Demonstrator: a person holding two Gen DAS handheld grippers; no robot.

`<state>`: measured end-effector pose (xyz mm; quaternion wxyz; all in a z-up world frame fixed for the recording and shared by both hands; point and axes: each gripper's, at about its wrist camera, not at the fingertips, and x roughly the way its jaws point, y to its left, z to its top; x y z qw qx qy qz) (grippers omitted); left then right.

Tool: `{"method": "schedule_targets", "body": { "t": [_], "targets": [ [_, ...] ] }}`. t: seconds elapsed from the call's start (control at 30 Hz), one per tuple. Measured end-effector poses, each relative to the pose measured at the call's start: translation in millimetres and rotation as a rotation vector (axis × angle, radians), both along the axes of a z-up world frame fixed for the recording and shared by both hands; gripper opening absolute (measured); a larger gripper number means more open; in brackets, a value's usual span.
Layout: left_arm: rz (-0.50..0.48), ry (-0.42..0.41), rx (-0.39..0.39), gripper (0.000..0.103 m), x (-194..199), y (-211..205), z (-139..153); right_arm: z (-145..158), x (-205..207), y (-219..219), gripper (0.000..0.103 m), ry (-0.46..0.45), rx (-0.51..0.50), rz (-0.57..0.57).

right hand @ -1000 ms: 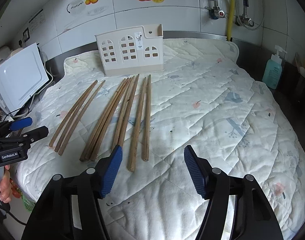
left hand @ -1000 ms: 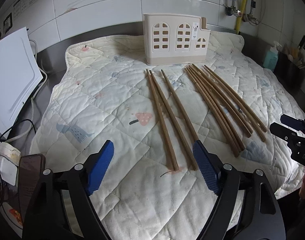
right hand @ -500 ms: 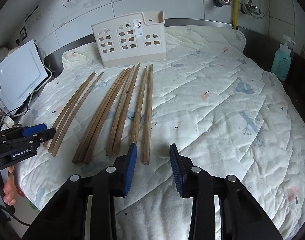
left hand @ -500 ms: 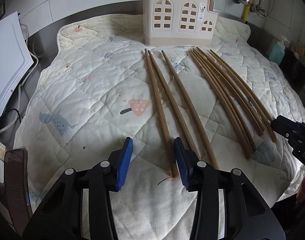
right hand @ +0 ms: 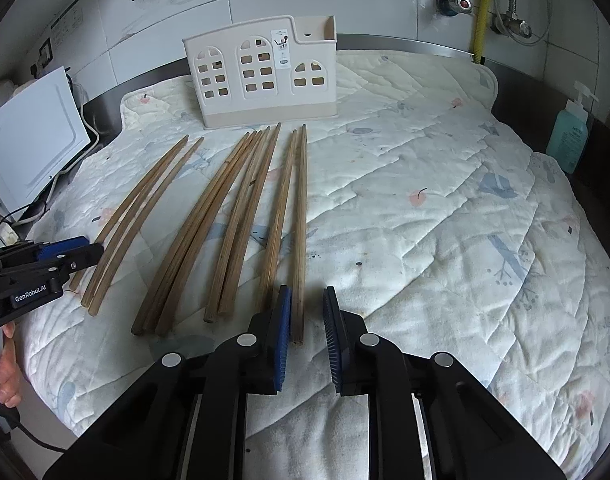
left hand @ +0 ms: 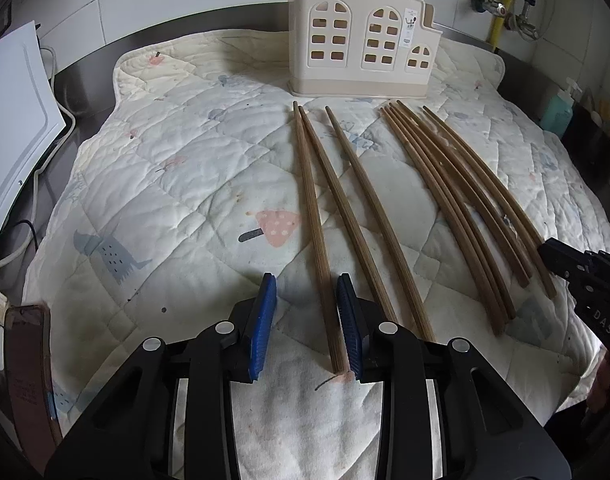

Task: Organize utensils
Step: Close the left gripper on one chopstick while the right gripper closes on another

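Both grippers angled down at quilt (left hand: pixel 177 184), fingers straddling chopstick ends

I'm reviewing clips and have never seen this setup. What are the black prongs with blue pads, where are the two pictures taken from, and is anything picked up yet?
A person holds a two-finger gripper in each hand, with a wide-angle camera on each looking along its fingers. One picture is from the left gripper, the other from the right gripper. Both look down at wooden chopsticks lying on a quilted mat, with a cream utensil holder standing behind them. Both sets of jaws have just been closing. The leftmost chopstick lies between the left jaws and the rightmost chopstick between the right ones, each with a gap on one side. Nothing is lifted yet.
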<state>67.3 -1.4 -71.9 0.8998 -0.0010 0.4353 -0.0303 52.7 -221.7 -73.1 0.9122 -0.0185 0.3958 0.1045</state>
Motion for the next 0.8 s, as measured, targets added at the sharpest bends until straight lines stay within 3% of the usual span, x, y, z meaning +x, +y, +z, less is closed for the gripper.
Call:
{"method": "schedule_targets", "body": {
  "t": [0.2, 0.37, 0.8],
  "targets": [
    [-0.008, -0.001, 0.004, 0.030, 3, -1, 0, -1, -1, 5, 0.009, -0.023, -0.044, -0.001],
    [-0.008, 0.009, -0.043, 0.013, 3, 5, 2, 2, -4, 2, 0.007, -0.027, -0.033, -0.010],
    [-0.009, -0.014, -0.054, 0.007, -4, 6, 11, 37, -19, -5, 0.006, -0.105, 0.000, -0.014]
  ]
}}
